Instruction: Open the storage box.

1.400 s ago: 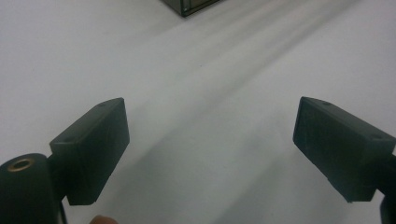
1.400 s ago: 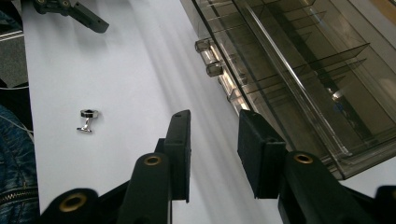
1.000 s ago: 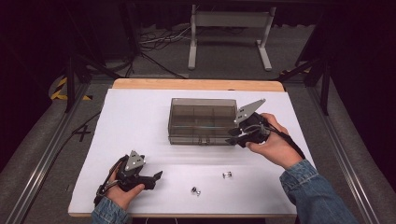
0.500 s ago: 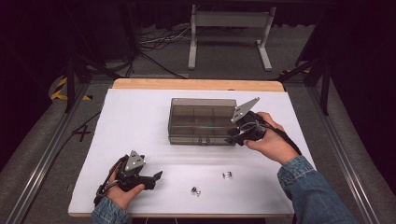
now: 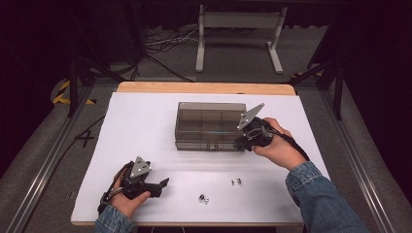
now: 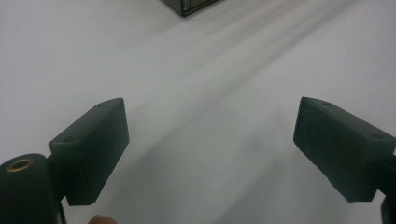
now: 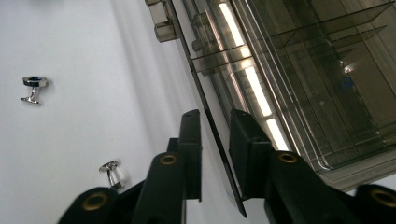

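The right claw (image 7: 215, 140) is narrow — its jaws straddle the thin lid edge of the smoky plastic box (image 5: 209, 125). The left claw (image 6: 210, 144) gapes wide above the white worktop (image 5: 145, 121) — two cufflinks (image 5: 203, 198) lie nearby.

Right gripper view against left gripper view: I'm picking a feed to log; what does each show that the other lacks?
Right gripper view: the right gripper straddling the thin front edge of the smoky clear plastic compartment box, plus two small silver cufflinks. Left gripper view: the left gripper wide open over bare surface. Shared: the white table and that box.
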